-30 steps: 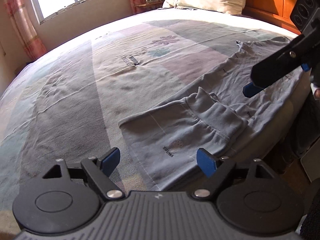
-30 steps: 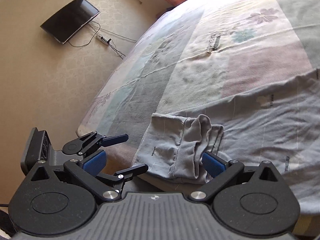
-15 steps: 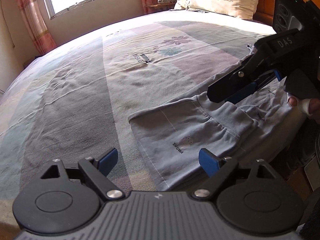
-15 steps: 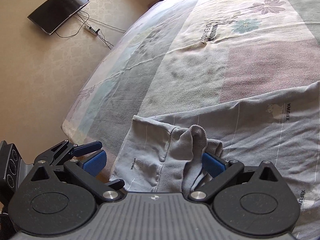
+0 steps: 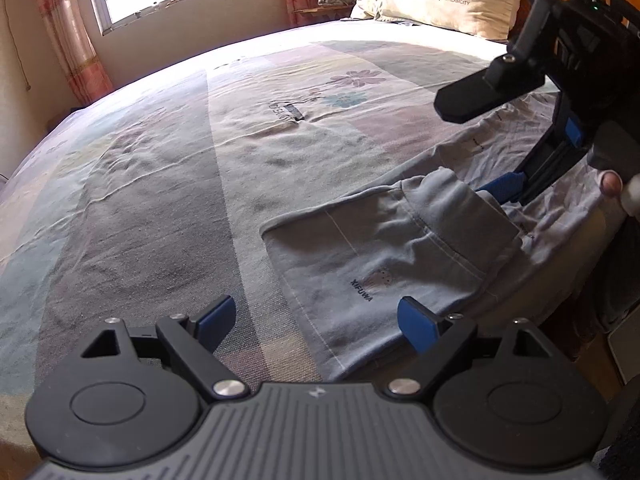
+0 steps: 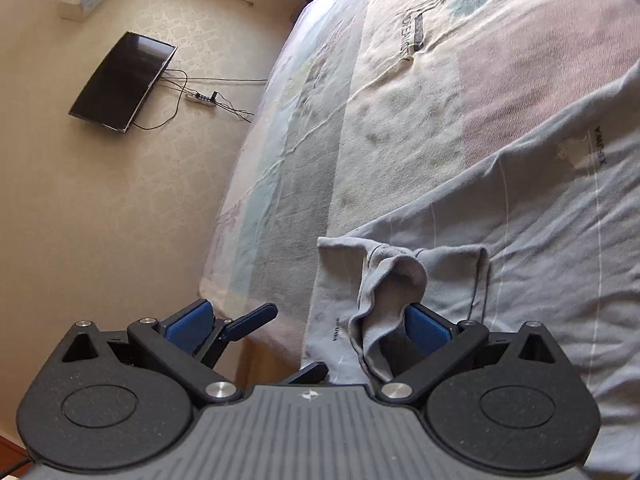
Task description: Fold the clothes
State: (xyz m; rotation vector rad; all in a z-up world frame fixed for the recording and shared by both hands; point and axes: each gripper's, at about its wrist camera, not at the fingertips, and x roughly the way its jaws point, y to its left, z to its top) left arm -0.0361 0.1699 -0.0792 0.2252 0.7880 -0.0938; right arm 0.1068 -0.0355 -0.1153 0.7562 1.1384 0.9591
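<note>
Left gripper point(image 5: 316, 320): black body with a ribbed grey centre plate, two round black side discs, silver pivot screws, and blue pads point(image 5: 416, 324) on black linkage fingers. Right gripper point(image 6: 308, 322): identical build, with a small white logo on the plate above the ribbing.

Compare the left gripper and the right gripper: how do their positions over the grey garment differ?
The left gripper sits over the grey garment's corner, touching no cloth; the right gripper has the bunched sleeve cuff against one blue pad. Both are black, blue-padded, jaws spread.
</note>
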